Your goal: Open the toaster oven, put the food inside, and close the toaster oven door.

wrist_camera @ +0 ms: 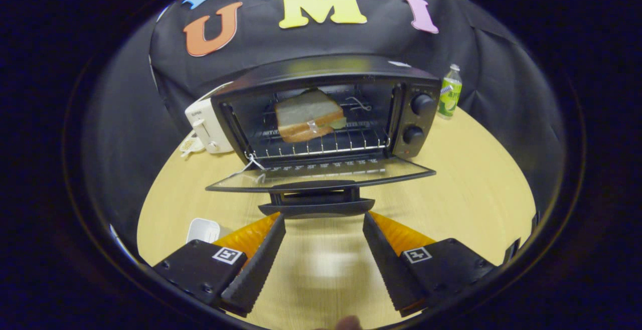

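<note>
Black, the toaster oven's door handle (317,206) lay at 12 o'clock just ahead of the gripper (324,221), its long axis crosswise to the spread, empty fingers, with the sandwich (308,116) on the rack beyond the lowered door (321,175).

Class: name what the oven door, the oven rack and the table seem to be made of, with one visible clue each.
Oven door: probably glass in a dark frame; it reflects and you see through it.
Oven rack: shiny metal wire, thin bright bars.
Table: pale wood or wood-look laminate, faint grain, matte.
The tongs stand open before the door handle.
</note>
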Motion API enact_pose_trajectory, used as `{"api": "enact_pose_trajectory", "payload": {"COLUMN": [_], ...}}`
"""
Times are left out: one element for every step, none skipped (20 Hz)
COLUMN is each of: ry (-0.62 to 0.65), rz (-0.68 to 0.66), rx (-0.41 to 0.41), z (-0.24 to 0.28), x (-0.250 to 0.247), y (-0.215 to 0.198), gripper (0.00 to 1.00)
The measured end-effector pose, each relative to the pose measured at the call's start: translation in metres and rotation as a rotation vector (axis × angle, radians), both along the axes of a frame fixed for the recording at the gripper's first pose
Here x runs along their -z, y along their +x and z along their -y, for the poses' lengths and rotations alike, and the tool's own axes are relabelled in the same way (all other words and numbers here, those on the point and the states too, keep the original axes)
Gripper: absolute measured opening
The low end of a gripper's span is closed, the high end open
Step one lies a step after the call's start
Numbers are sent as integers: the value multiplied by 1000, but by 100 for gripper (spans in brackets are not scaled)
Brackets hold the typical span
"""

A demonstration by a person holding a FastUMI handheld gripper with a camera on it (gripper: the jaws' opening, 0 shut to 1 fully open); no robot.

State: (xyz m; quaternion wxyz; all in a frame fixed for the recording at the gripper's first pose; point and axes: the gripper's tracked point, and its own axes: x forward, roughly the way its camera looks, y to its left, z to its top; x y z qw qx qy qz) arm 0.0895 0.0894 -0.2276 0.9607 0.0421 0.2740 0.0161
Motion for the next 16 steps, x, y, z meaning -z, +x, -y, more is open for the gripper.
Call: {"api": "enact_pose_trajectory", "payload": {"ry": [-17, -33, -50, -64, -67, -58, -40, -33, -41, -43, -46, -49, -53, -60, -63, -57], "rz": [29, 59, 87, 110, 126, 132, 149, 171, 194, 221, 250, 284, 316, 348, 380, 416], "rx": [-7, -14, -21, -26, -32, -35, -41, -47, -56, -69, -79, -86, -91, -91, -91, -98], "z": [1, 1, 1, 2, 1, -1, -4, -6, -6, -7, -8, -8, -8, -7, -5, -7], "x": [-10, -20, -31, -39, -46, -53, -63, -74, -85, -99, -114, -133, -152, -170, -189, -209], "y": [5, 10, 19, 26, 35, 40, 44, 47, 48, 45, 41, 36, 29, 21, 13, 4], "gripper": [100, 100, 100, 100, 100, 100, 100, 100, 100, 100, 100, 100, 100, 100, 100, 100]}}
